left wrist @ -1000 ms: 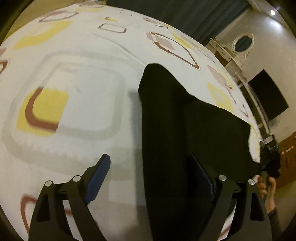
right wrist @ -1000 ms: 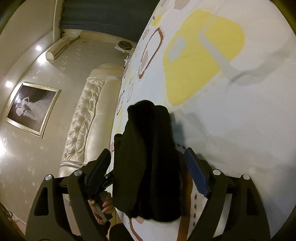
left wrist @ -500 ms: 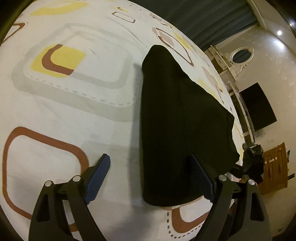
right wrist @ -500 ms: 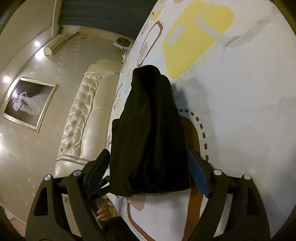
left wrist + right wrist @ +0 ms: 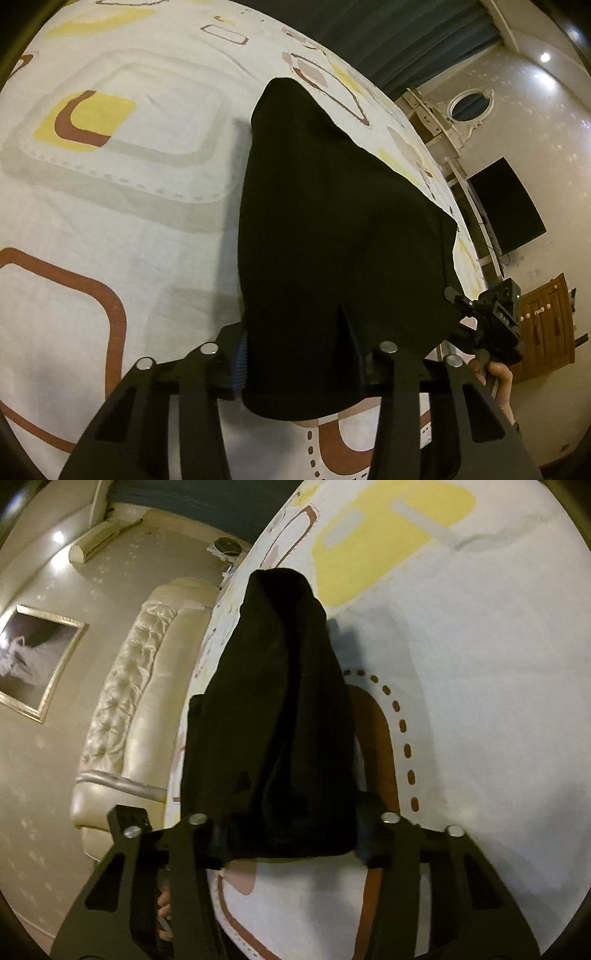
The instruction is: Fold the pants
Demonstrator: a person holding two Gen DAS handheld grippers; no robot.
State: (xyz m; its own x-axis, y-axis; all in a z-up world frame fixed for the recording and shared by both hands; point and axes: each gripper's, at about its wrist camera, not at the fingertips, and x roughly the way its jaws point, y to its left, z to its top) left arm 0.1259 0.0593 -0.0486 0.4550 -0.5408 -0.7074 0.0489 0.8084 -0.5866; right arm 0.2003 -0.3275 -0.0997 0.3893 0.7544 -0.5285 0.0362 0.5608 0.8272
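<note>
Currently lying flat on the patterned bedsheet (image 5: 110, 206): black pants (image 5: 332, 229), already doubled into a long panel, near hem reaching in between both tools; left gripper (image 5: 299, 365) clenching on the near-left corner of that hem, cloth bunching and creasing between the pads; right gripper (image 5: 291, 840) closing around the near-right corner, fabric filling the gap, apparently gripping it too.

Handling, judging by the drape: soft, limp, light; no stiffness to hold shape, so sagging in the middle likely if lifted by two corners only; matte knit, probably not slippery in rubber pads; not fragile. Gripping at the hem corners, catching all layers together, looking best; a single-layer pinch likely peeling the fold apart.

Left wrist view showing what the right lacks: full width of the panel, the far tapered end, right tool and hand (image 5: 496, 373) off the right edge, dresser with oval mirror (image 5: 469, 107), dark TV (image 5: 506, 210), wooden door.

Right wrist view adding: stacked layer thickness along the pants' edge, tufted cream headboard (image 5: 125, 716), framed picture (image 5: 37, 664), wall air conditioner.
</note>
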